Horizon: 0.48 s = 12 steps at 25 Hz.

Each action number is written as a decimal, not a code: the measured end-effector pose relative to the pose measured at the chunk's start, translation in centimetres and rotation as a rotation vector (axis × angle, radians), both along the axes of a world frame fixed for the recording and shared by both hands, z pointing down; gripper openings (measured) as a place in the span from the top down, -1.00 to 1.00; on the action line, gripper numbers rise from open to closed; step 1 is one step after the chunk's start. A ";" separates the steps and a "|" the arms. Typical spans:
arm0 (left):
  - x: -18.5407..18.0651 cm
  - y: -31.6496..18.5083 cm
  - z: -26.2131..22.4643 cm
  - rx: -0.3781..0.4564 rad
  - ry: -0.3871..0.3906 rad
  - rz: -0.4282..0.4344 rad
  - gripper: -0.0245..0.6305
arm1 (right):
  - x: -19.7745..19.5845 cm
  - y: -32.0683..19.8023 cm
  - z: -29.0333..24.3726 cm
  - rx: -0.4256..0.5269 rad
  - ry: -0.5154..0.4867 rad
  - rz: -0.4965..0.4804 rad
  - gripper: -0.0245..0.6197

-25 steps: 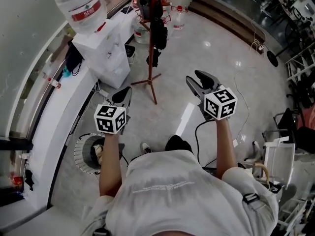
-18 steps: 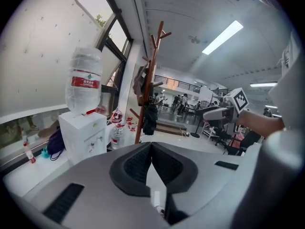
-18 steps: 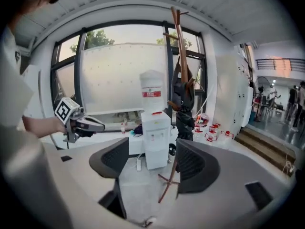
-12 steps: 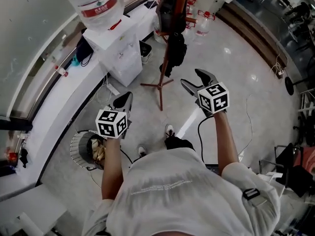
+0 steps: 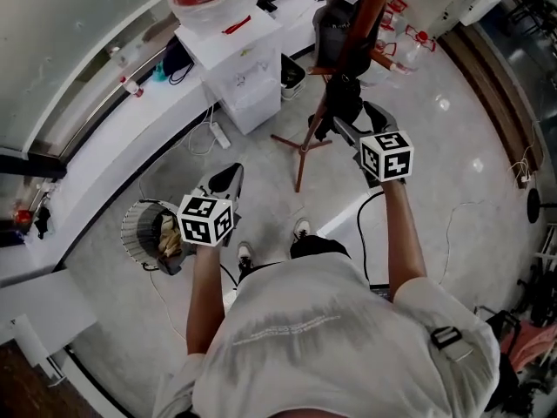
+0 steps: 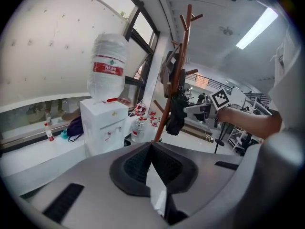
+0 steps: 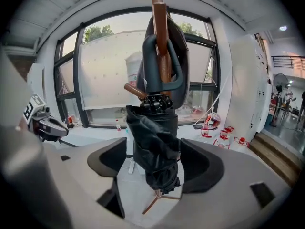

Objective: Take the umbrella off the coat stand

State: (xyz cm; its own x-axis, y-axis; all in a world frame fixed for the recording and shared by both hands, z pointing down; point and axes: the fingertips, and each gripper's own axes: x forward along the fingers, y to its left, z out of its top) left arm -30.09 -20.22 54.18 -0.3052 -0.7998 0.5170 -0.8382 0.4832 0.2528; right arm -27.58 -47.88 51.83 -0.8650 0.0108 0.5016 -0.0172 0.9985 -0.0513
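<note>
Umbrella (image 7: 155,142) is hung on the stand (image 7: 160,37), frame centre; the right gripper (image 7: 156,162), jaws just spread, is now set around it untouched, so closing is due. Left gripper (image 6: 151,151) is pressed together.

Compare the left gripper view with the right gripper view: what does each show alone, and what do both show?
Left gripper view only: the left gripper, jaws together and empty, and the ceiling strip light. Right gripper view only: the right gripper, jaws apart, having just been opening, either side of the folded black umbrella, whose loop handle hooks a peg. Both: the wooden coat stand with the umbrella hanging on it.
</note>
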 end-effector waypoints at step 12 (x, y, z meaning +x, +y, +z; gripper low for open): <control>-0.1 -1.4 2.9 -0.012 0.067 -0.164 0.88 | -6.1 -0.5 3.1 0.087 -0.012 -0.146 -0.27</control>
